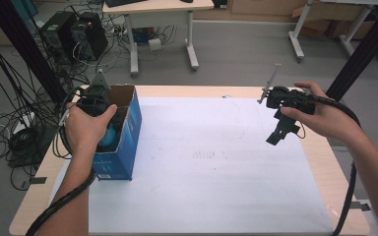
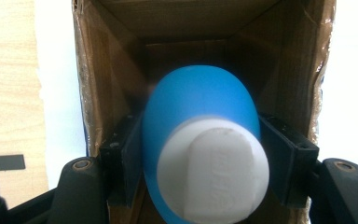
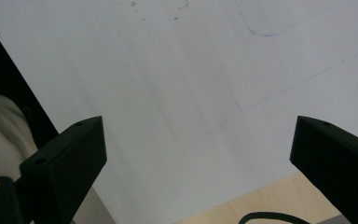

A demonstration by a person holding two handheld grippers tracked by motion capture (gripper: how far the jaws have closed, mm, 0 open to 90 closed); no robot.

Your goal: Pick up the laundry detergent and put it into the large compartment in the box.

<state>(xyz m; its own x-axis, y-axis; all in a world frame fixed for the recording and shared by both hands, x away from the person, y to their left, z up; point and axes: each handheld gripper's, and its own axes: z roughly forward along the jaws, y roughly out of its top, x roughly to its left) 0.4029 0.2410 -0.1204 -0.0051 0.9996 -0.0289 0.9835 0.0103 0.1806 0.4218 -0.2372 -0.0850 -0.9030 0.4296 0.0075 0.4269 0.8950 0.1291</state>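
The left gripper (image 2: 200, 154) clamps a blue bottle (image 2: 198, 116) inside the cardboard box (image 1: 128, 132); a straight, centred path should clear its walls. The right gripper (image 3: 200, 154) hangs open above the white sheet (image 1: 202, 157).

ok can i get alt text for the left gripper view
A round blue plastic bottle with a white cap is clamped between the left gripper's two black jaws, inside an open brown cardboard box. White paper sheet and light wooden table show to the left of the box.

Wooden table (image 1: 187, 90), white sheet (image 1: 202, 162), open blue box (image 1: 128, 132)
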